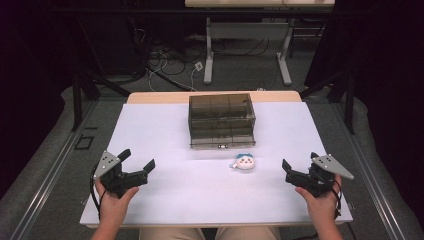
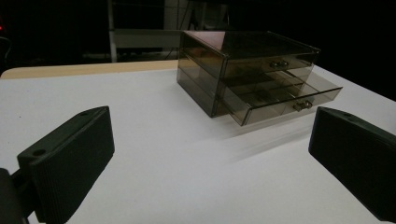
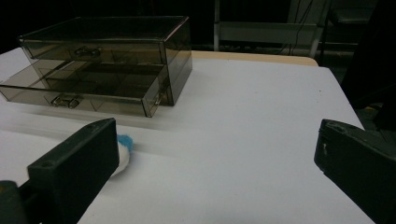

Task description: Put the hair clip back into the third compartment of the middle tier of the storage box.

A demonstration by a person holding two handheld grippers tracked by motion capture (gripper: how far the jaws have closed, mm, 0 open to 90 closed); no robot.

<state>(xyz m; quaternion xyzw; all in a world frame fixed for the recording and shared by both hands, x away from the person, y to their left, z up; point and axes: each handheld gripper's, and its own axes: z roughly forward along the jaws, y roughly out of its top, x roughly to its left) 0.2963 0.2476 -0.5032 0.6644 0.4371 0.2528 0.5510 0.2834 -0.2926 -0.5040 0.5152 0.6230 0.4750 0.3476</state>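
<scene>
Nearest the table's front edge, the left gripper (image 1: 137,162) and the right gripper (image 1: 298,167) rest in the person's hands at either side of the white table (image 1: 165,130) — both with jaws spread wide and holding nothing. Between them, nearer the right gripper, lies a small plush toy (image 1: 244,161), white with a blue tuft. Just beyond it stands a smoky clear drawer box (image 1: 221,120) — 2 drawers, the lower drawer (image 2: 285,100) pulled partly out.
</scene>
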